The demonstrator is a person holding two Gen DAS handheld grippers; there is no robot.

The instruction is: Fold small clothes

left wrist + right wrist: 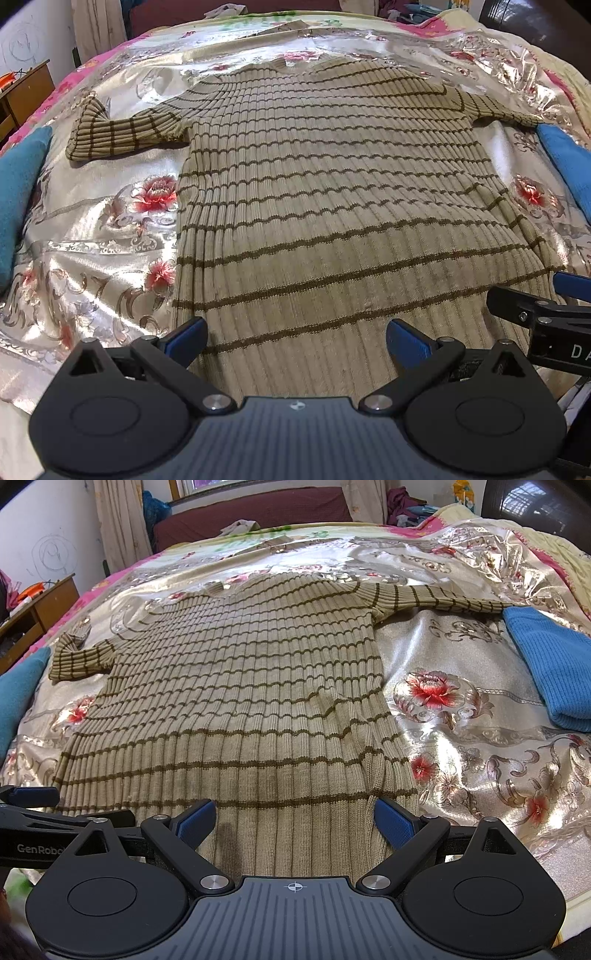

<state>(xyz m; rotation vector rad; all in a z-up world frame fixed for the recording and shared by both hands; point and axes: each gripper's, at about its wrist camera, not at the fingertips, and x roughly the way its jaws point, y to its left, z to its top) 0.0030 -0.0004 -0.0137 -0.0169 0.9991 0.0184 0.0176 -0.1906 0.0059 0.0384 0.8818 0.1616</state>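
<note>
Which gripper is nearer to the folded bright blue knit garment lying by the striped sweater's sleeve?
Right. The right gripper is over the beige striped ribbed sweater's hem on the folded bright blue knit garment's side; the left gripper is at the hem farther away.

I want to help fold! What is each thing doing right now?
Striped sweater: spread flat on the bed, unfolded, sleeves out sideways.
Left tool: open, over the sweater's hem.
Right tool: open, over the hem.
Blue garment: folded, lying beside the sweater's sleeve.
Bedspread: shiny, wrinkled.

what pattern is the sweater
Tan rib knit with thin brown stripes; clearest in the left wrist view.
</note>
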